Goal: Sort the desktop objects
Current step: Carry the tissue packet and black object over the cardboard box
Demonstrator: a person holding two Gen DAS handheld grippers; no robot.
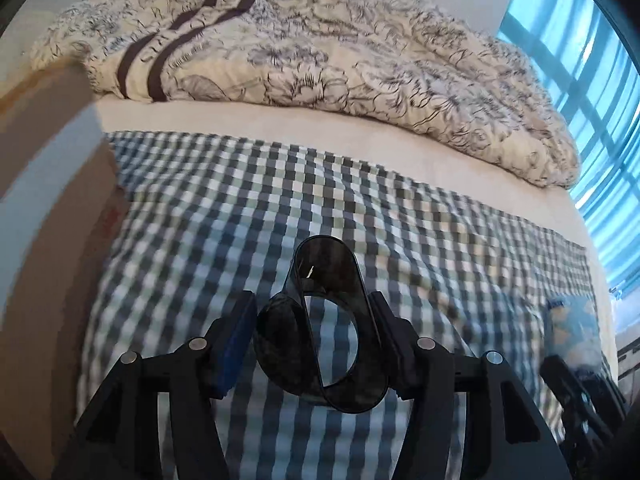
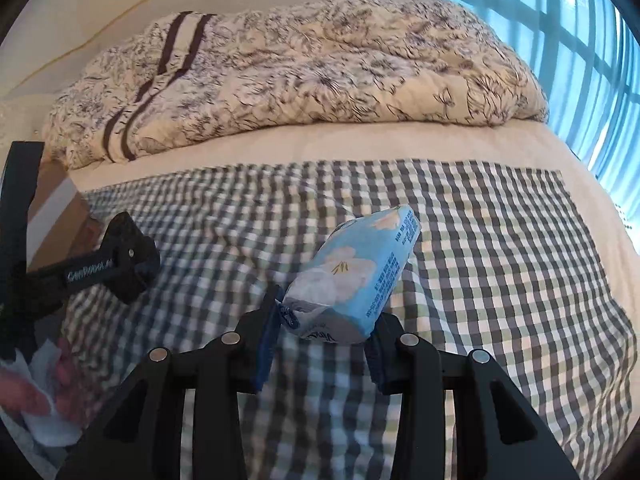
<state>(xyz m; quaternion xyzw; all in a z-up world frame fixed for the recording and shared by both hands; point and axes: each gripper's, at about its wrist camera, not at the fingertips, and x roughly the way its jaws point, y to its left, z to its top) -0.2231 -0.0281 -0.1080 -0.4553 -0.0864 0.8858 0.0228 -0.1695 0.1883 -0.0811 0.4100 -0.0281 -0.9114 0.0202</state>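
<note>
Pinching a black folded phone stand (image 1: pixel 324 328) between its jaws, the left gripper (image 1: pixel 316 340) is holding it in the air above the checked cloth (image 1: pixel 240 208) that is covering the near part of the bed (image 1: pixel 280 120). The stand is sitting upright in the grasp, its looped plate rising past the blue pads (image 1: pixel 236 344), and the cloth is showing through its round opening.

The right gripper (image 2: pixel 324 336) is clamping a light blue tissue pack (image 2: pixel 356 276) by its lower end, so the pack is tilting up and away to the right, clear of the cloth (image 2: pixel 480 240). In the right wrist view the left gripper (image 2: pixel 120 256) is appearing at the left edge, near the left side of the bed (image 2: pixel 360 140), with a hand (image 2: pixel 36 392) blurred below it. In the left wrist view the tissue pack (image 1: pixel 572 328) is showing near the right edge of the bed, blurred.

A crumpled floral quilt (image 1: pixel 320 60) with two dark stripes is lying along the far edge of the bed. A cardboard box (image 1: pixel 52 208) is standing just beside the bed's left edge, and blue curtains (image 1: pixel 580 60) are hanging beyond the right edge.
</note>
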